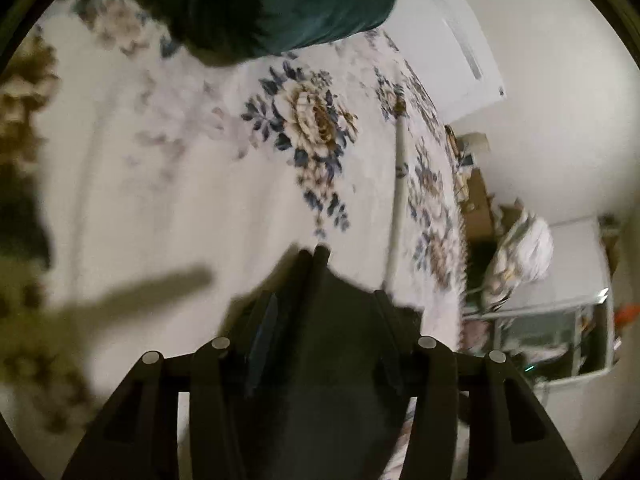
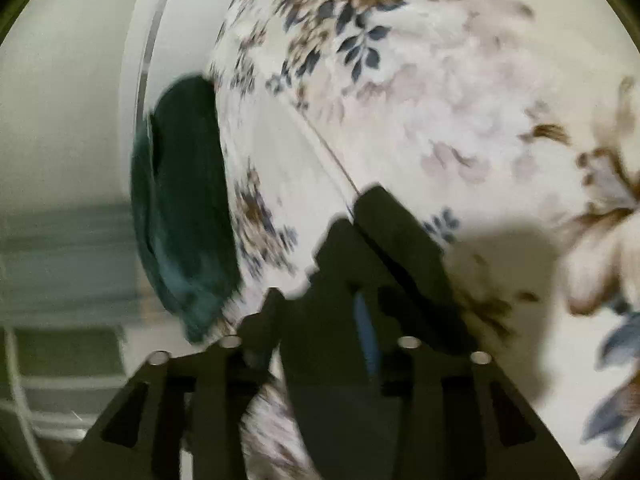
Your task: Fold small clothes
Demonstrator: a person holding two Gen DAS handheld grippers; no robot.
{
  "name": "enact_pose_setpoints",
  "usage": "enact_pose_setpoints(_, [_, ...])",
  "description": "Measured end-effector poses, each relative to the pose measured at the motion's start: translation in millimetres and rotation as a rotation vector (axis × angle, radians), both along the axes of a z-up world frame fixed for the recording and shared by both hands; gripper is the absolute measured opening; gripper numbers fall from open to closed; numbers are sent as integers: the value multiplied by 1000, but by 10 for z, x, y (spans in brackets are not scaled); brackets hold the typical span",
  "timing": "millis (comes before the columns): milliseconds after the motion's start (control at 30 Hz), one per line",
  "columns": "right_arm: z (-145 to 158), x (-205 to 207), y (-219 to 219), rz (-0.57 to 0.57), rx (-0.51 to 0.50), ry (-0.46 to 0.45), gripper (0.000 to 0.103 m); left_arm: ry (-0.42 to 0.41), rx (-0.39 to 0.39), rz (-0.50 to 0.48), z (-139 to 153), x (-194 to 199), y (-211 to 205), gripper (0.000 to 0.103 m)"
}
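Observation:
A dark teal garment [image 1: 280, 4] lies bunched on the floral bedspread [image 1: 160, 168] at the far top of the left wrist view. In the right wrist view it [image 2: 188, 216] sits at the left, by the bed's edge. My left gripper [image 1: 316, 252] is shut with its fingers pressed together, empty, above the bedspread and well short of the garment. My right gripper [image 2: 356, 208] is shut and empty too, over the bedspread [image 2: 440, 100], to the right of the garment. Both views are motion-blurred.
The bed's right edge drops off to a cluttered floor with a crumpled white cloth [image 1: 520, 252] and boxes. A white wall [image 1: 540, 60] stands beyond. In the right wrist view a wall and shelving [image 2: 60, 260] lie left of the bed.

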State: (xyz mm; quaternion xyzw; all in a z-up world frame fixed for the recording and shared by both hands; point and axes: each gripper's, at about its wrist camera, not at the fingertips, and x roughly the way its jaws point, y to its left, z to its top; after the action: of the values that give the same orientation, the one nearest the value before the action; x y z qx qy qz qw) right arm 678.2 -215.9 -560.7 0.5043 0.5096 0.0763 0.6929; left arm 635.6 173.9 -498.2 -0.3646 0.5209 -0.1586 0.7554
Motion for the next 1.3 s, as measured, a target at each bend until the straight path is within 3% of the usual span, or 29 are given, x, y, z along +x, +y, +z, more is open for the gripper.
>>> enact_pose_setpoints(100, [77, -283, 80, 119, -100, 14, 67, -35, 79, -12, 84, -438, 30, 50])
enact_pose_setpoints(200, [71, -613, 86, 202, -163, 52, 70, -33, 107, -4, 84, -967, 46, 56])
enact_pose_setpoints(300, [31, -833, 46, 250, -171, 76, 79, -5, 74, -23, 10, -1450, -4, 68])
enact_pose_setpoints(500, [-209, -744, -34, 369, -192, 125, 85, 128, -107, 77, -320, -2188, -166, 69])
enact_pose_setpoints(667, [-616, -226, -26, 446, -117, 153, 85, 146, -198, 151, -604, -2214, -499, 69])
enact_pose_setpoints(833, [-974, 318, 81, 472, 4, 116, 86, 169, -207, 188, -890, -1976, -807, 69])
enact_pose_setpoints(1000, [-1076, 682, 328, 521, 54, 67, 86, 143, -261, 359, -967, -1784, -796, 68])
enact_pose_setpoints(1033, [-1060, 721, 366, 531, 43, 69, 85, 126, -265, 421, -944, -1768, -755, 66])
enact_pose_setpoints(1067, [-1069, 757, 398, 532, 34, 69, 84, 120, -263, 454, -923, -1763, -730, 48])
enact_pose_setpoints(1100, [-1070, 775, 421, 538, 20, 69, 72, 118, -253, 463, -895, -1736, -711, 39])
enact_pose_setpoints(1133, [-1057, 775, 420, 545, -3, 69, 50, 116, -241, 463, -858, -1709, -692, 30])
enact_pose_setpoints(1200, [-1071, 728, 345, 545, -58, 89, 25, 107, -223, 446, -759, -1667, -652, 24])
enact_pose_setpoints(1300, [-891, 528, 219, 488, -52, 68, 19, 91, -170, 362, -561, -1557, -612, 20])
